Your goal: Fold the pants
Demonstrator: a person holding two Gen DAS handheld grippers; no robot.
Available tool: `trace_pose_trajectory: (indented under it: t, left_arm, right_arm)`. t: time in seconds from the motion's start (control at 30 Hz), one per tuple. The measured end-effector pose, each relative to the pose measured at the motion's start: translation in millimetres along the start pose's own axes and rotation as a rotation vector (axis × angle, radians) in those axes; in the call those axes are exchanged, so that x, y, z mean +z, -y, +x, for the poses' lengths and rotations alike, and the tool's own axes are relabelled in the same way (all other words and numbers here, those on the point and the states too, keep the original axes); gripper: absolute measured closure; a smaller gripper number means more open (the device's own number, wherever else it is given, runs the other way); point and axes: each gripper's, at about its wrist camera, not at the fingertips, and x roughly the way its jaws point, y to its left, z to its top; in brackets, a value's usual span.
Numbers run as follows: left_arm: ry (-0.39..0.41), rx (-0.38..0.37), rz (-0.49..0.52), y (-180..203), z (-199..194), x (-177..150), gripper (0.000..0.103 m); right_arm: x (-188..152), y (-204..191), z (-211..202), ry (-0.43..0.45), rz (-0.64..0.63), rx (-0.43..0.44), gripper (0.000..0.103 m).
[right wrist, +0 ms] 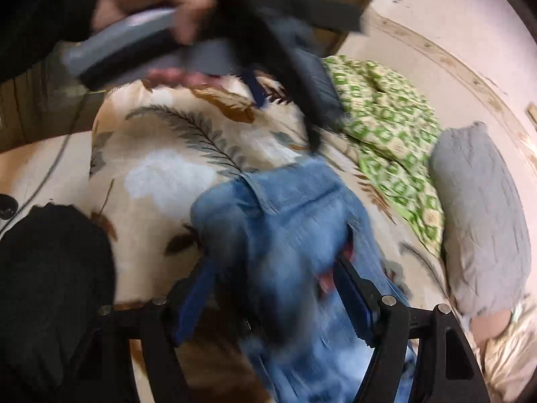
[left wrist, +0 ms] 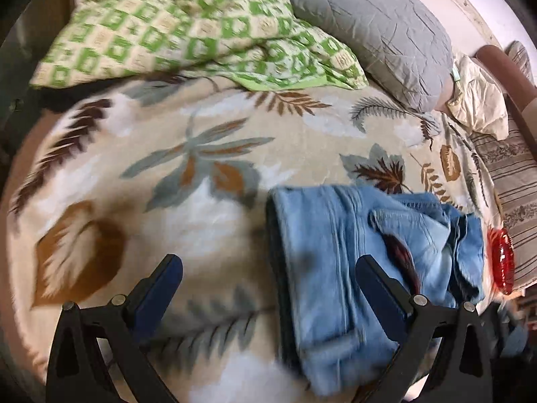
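left gripper (left wrist: 268,265): your jaws are spread wide, nothing between them; it hovers over the blanket, its right finger above the jeans' edge.
right gripper (right wrist: 273,288): jaws apart, straddling denim; blur hides whether the pads touch cloth, so nothing looks clamped.
jeans (left wrist: 352,252): just ahead and right of your left gripper, directly under your right one; already a folded bundle, thick fold edge on the left, loose hems right. Probably laid flat so you can tidy or fold again.
blanket (left wrist: 201,154): leaf print, under everything, serves as the work surface.
quilt (left wrist: 174,23): green check, far ahead, pushed clear of the fold area.
pillow (left wrist: 376,27): grey, far right.
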Motion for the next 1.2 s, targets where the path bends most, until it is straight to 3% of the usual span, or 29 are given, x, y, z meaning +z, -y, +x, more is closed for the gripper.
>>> trace_pose_trajectory:
  t: [0.1, 0.17, 0.23, 0.3, 0.33, 0.37, 0.47, 0.67, 0.83, 0.93, 1.07, 1.13, 1.2]
  left_arm:
    - [-0.056, -0.053, 0.040, 5.3, 35.3, 17.4, 0.001]
    - [-0.098, -0.044, 0.085, 10.6, 56.4, 23.4, 0.001]
    - [-0.120, -0.097, 0.080, 8.4, 72.3, 28.3, 0.004]
    - [-0.129, -0.144, 0.078, 4.7, 76.1, 30.4, 0.066]
    - [-0.142, -0.151, 0.072, 3.9, 76.5, 30.5, 0.088]
    - [-0.134, -0.154, 0.081, 5.7, 74.1, 29.2, 0.089]
    - [-0.115, -0.159, 0.105, 12.4, 60.2, 25.8, 0.090]
    - [-0.023, -0.155, 0.175, 47.8, -3.1, 23.5, 0.090]
    - [0.050, -0.152, 0.323, 136.6, -63.1, 24.7, 0.090]
    - [0.064, -0.198, 0.418, 213.6, -80.3, 25.5, 0.090]
    - [-0.011, -0.227, 0.567, 334.2, -43.7, 19.9, 0.090]
    - [-0.070, -0.215, 0.606, 376.0, -7.5, 14.1, 0.090]
    - [-0.155, -0.151, 0.633, 411.5, 48.3, 4.6, 0.089]
  right_arm:
    - [7.5, -7.4, 27.9, -0.033, -0.018, -0.004, 0.027]
    - [7.8, -10.0, 44.0, -0.048, -0.018, 0.002, 0.022]
    - [6.7, -12.7, 55.8, -0.043, -0.022, -0.028, 0.020]
    - [5.8, -7.2, 62.3, -0.041, 0.036, -0.008, 0.030]
    - [5.6, -1.8, 63.2, -0.043, 0.083, 0.016, 0.051]
    - [6.0, 4.4, 61.5, -0.035, 0.134, 0.021, 0.072]
    - [8.2, 22.3, 47.8, -0.001, 0.246, 0.023, 0.081]
    - [0.7, 43.6, 1.0, 0.094, 0.373, 0.046, 0.084]
    - [-37.7, 84.5, -71.7, 0.229, 0.591, 0.088, 0.086]
    - [-86.3, 119.0, -116.2, 0.307, 0.773, 0.086, 0.086]
    - [-167.0, 152.5, -151.6, 0.318, 0.991, 0.024, 0.086]
    - [-213.9, 166.9, -151.8, 0.255, 1.122, 0.014, 0.086]
    - [-249.7, 173.6, -141.5, 0.157, 1.234, 0.044, 0.086]
